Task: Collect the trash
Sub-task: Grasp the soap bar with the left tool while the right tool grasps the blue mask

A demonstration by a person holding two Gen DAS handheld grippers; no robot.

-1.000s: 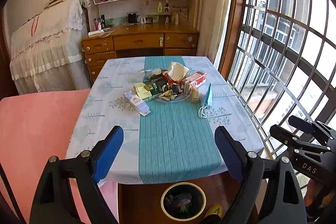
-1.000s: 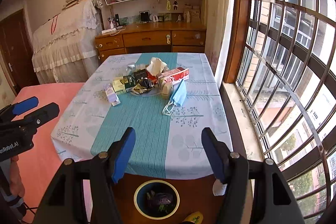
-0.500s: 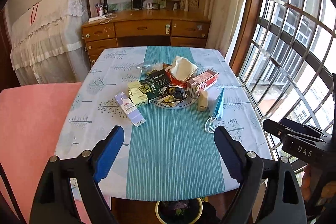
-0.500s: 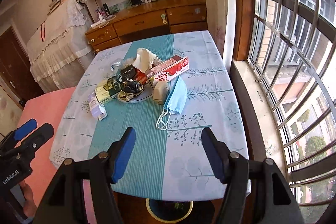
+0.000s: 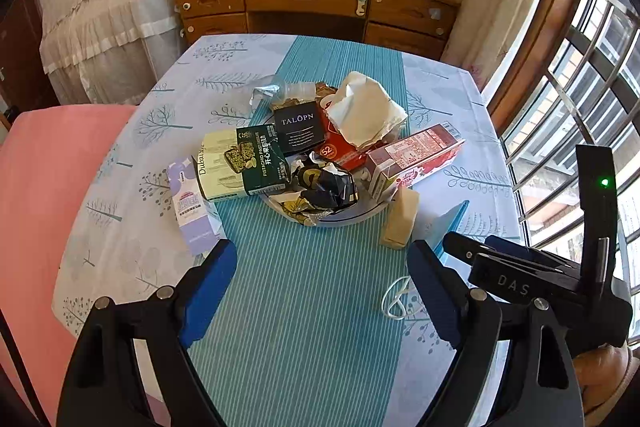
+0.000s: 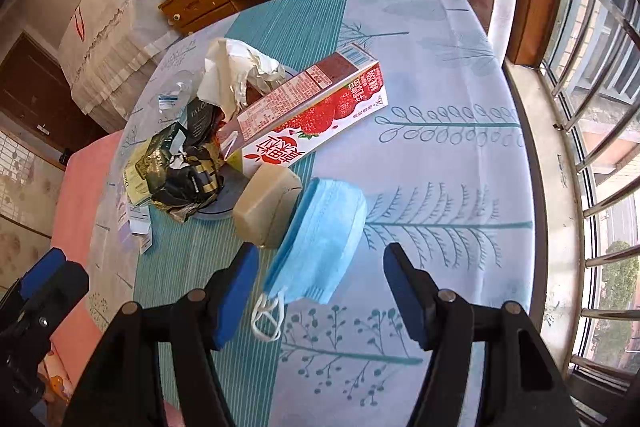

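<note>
A pile of trash lies around a plate (image 5: 352,219) on the table: a strawberry milk carton (image 6: 316,107), a crumpled white tissue (image 5: 364,109), a black foil wrapper (image 5: 326,183), a green pistachio box (image 5: 240,161), a purple packet (image 5: 192,211), a beige block (image 6: 266,205). A blue face mask (image 6: 322,243) lies just ahead of my right gripper (image 6: 320,295), which is open and hovers over it. My left gripper (image 5: 320,291) is open and empty above the teal runner, short of the pile.
The table (image 6: 460,155) has a pale tree-print cloth with a teal runner. A pink chair (image 5: 44,195) stands at its left. A wooden desk (image 5: 316,3) is behind the table. A barred window (image 6: 600,107) runs along the right.
Both grippers have moved forward and down over the table, toward the trash pile. The bin under the table edge has dropped out of view. Both stay open.
</note>
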